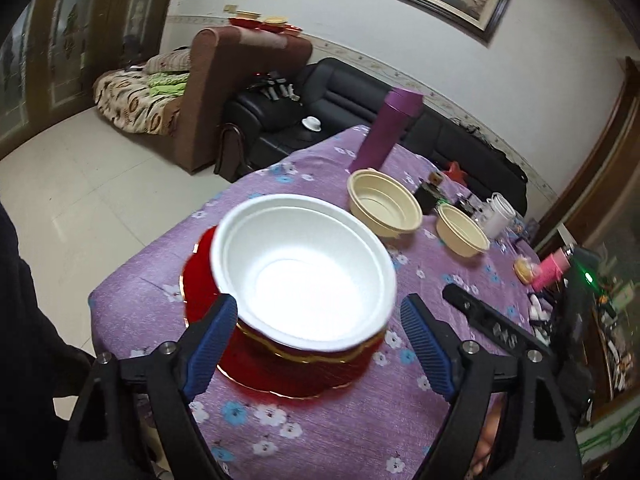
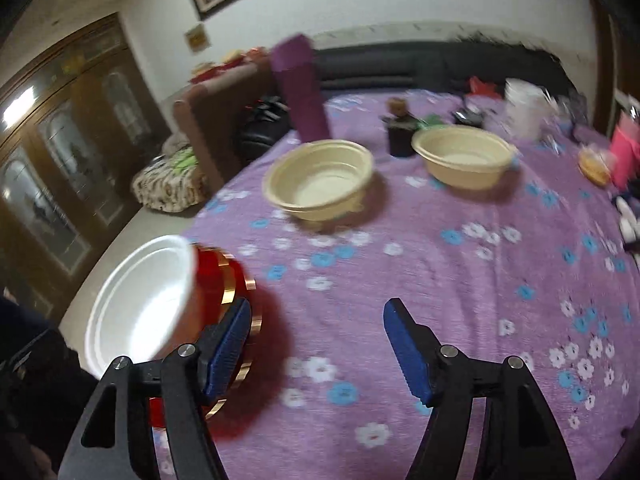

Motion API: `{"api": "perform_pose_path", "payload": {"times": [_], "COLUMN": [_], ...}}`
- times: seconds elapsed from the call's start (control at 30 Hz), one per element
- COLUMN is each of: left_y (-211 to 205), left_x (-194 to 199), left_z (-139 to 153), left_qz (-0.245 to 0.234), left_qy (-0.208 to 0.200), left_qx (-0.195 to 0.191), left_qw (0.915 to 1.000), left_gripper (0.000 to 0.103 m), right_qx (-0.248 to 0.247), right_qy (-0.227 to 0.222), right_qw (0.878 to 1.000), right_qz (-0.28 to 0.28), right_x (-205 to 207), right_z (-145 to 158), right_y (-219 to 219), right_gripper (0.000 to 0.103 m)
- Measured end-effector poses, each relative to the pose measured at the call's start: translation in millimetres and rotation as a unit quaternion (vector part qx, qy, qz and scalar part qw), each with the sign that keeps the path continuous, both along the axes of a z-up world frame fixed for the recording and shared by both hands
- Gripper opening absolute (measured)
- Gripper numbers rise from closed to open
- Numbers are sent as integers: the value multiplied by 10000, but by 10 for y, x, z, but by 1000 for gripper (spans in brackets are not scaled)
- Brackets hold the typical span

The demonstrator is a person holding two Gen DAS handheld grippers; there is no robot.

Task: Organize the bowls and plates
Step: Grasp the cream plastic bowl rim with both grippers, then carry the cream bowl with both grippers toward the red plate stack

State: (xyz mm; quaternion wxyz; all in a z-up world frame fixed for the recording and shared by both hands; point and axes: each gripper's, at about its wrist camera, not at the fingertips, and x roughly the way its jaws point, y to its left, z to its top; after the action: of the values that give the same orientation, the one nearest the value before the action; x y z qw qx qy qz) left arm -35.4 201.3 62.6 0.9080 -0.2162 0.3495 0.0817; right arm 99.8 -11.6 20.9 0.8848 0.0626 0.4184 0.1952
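Note:
A white foam bowl (image 1: 304, 268) sits nested in a red gold-rimmed bowl (image 1: 312, 354) on a red gold-rimmed plate (image 1: 280, 384) near the table's front left corner. My left gripper (image 1: 320, 340) is open, its blue pads either side of this stack's near side. The stack shows at the left of the right wrist view (image 2: 140, 304). My right gripper (image 2: 316, 344) is open and empty above the cloth, its left pad (image 2: 228, 352) beside the red plate (image 2: 240, 360). Two cream bowls (image 1: 386, 202) (image 1: 462, 230) stand farther back, also in the right wrist view (image 2: 320, 178) (image 2: 464, 156).
A purple tumbler (image 1: 386, 130) stands behind the cream bowls. A dark bottle (image 2: 400, 132), white jar (image 2: 524, 108), pink item (image 1: 554, 268) and clutter sit at the far right. The right gripper's finger (image 1: 492, 320) shows at right. The purple floral tablecloth (image 2: 440, 280) edge drops off at the left.

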Motion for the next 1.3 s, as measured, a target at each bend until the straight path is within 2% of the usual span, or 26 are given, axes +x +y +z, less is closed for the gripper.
{"api": "perform_pose_path", "payload": {"times": [0.17,0.47,0.73,0.8,0.83,0.87,1.07,1.3], "left_y": [-54,225,352,382,386,384,260,-72], "left_x": [30,49,93,108,113,125,110,73], "left_z": [-57,-148,-165,-189,-199,-206,-173,-85], "left_qz": [-65,152,183,205,211,216,69,-326], "left_qy": [63,105,167,211,232,256,248,157], "left_qx": [170,150,176,152,141,132,87,139], "left_qw": [9998,9997,9995,9994,9994,9994,9996,9993], "left_gripper": [83,83,83,83,83,83,83,83], "right_qx": [-59,117,139,313,415,490,530,614], "right_qy": [266,750,1432,1575,1697,1769,1765,1994], "right_qw": [9993,9962,9867,9840,9818,9804,9814,9776], "right_qz": [-261,-428,-751,-778,-746,-721,-537,-288], "right_x": [341,1242,1940,2011,2035,2043,1737,943], "right_z": [-75,-121,-498,-574,-615,-635,-561,-496], "right_y": [-135,102,424,437,435,425,206,-607], "right_gripper": [74,74,72,46,25,21,16,16]}}
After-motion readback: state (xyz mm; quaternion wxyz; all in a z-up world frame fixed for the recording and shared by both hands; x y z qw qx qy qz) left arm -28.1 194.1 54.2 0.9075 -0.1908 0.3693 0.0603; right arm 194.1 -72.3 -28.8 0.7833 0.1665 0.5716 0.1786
